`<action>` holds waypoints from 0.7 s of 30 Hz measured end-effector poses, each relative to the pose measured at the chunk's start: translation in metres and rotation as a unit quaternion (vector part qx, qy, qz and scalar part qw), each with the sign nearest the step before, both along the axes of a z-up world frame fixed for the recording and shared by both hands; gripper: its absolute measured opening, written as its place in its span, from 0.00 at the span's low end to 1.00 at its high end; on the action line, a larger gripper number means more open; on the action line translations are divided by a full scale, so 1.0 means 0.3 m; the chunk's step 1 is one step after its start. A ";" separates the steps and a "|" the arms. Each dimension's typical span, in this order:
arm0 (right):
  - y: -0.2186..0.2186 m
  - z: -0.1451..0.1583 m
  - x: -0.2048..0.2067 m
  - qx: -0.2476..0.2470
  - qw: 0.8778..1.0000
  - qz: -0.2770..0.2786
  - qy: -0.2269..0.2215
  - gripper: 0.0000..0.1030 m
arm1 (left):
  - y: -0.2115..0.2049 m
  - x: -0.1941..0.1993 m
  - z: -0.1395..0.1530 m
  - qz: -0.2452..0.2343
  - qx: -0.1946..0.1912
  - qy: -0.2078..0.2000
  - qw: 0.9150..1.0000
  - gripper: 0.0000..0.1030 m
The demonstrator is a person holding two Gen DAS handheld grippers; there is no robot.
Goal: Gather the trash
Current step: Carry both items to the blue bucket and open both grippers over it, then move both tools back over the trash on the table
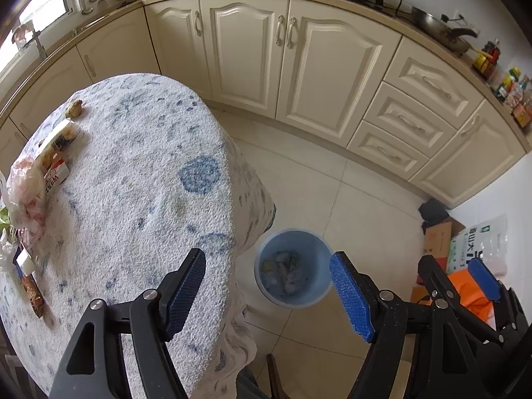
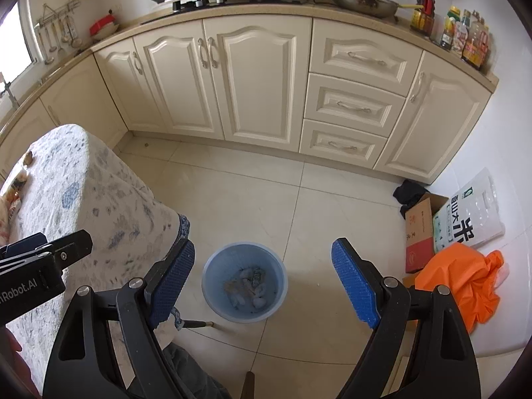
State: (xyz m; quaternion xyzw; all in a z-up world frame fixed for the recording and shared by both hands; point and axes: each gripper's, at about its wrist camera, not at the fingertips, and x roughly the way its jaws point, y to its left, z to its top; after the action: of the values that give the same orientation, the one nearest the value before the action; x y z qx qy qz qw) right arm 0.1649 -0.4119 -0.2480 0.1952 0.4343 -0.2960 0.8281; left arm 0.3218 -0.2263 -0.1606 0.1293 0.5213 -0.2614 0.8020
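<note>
In a cream-cabinet kitchen, both tongs, left tongs (image 1: pixel 267 287) and right tongs (image 2: pixel 262 282), are hanging wide and empty over the blue bin (image 2: pixel 244 281), while remaining wrappers (image 1: pixel 55 154) are lying on the surface (image 1: pixel 133 183) left of that bin, nearer the left tongs.

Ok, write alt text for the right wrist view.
The right gripper hangs open and empty above a blue bin of crumpled trash on the tiled floor. A cloth-covered table stands left, an orange bag right, cream cabinets behind.

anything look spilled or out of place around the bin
Nothing spilled: the blue bin stands upright on the floor with the trash inside it. Wrappers and a brown scrap lie on the table, not yet collected. Both grippers are open and empty.
</note>
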 end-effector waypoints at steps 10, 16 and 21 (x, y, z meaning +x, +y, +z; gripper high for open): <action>0.114 0.110 -0.006 -0.028 0.999 0.028 -0.031 0.84 | 0.155 -0.065 0.095 0.021 -0.016 -0.023 0.999 0.71; 0.222 0.197 0.004 -0.047 0.995 0.060 -0.062 0.84 | 0.312 -0.131 0.177 0.047 -0.032 -0.044 0.997 0.71; 0.323 0.260 -0.001 -0.060 0.990 0.089 -0.091 0.84 | 0.454 -0.176 0.246 0.080 -0.043 -0.068 0.994 0.71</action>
State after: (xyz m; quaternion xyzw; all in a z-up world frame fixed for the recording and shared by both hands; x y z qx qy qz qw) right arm 0.1647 -0.3150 -0.1700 0.1315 0.3544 -0.2274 0.8974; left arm 0.2689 -0.0902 -0.0869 0.0699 0.4626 -0.2095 0.8586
